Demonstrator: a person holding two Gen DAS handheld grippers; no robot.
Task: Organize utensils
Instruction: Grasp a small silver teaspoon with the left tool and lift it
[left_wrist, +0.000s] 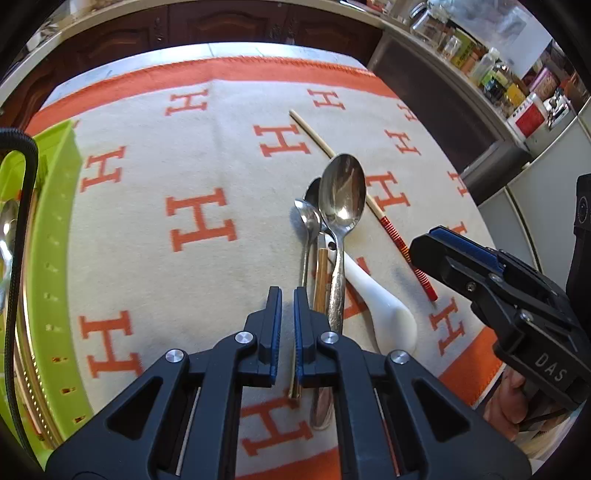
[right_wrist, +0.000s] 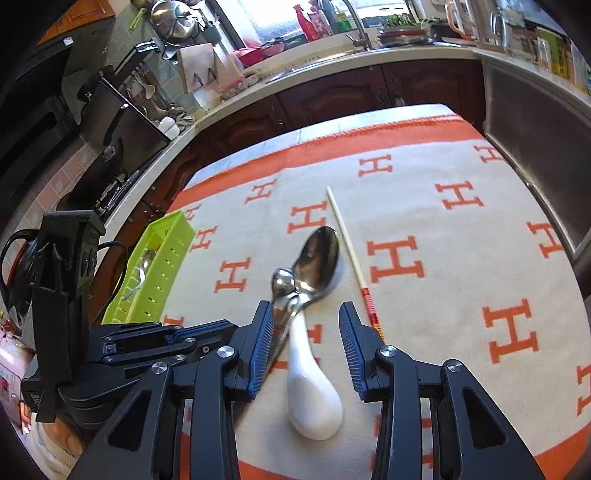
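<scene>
Several utensils lie bunched on the H-patterned cloth: a large steel spoon (left_wrist: 341, 195), a small steel spoon (left_wrist: 307, 218), a wooden-handled utensil (left_wrist: 320, 275) and a white ceramic spoon (left_wrist: 380, 299). A chopstick with a red end (left_wrist: 369, 199) lies beside them. My left gripper (left_wrist: 287, 306) is nearly shut and empty, just left of the handles. My right gripper (right_wrist: 306, 332) is open above the white spoon (right_wrist: 314, 398), with the large spoon (right_wrist: 317, 258) ahead. It also shows in the left wrist view (left_wrist: 443, 243). The chopstick (right_wrist: 351, 254) lies to the right.
A green utensil tray (left_wrist: 55, 258) stands at the left table edge and holds a spoon; it also shows in the right wrist view (right_wrist: 155, 266). Kitchen counters with jars and a sink surround the table (right_wrist: 424, 122).
</scene>
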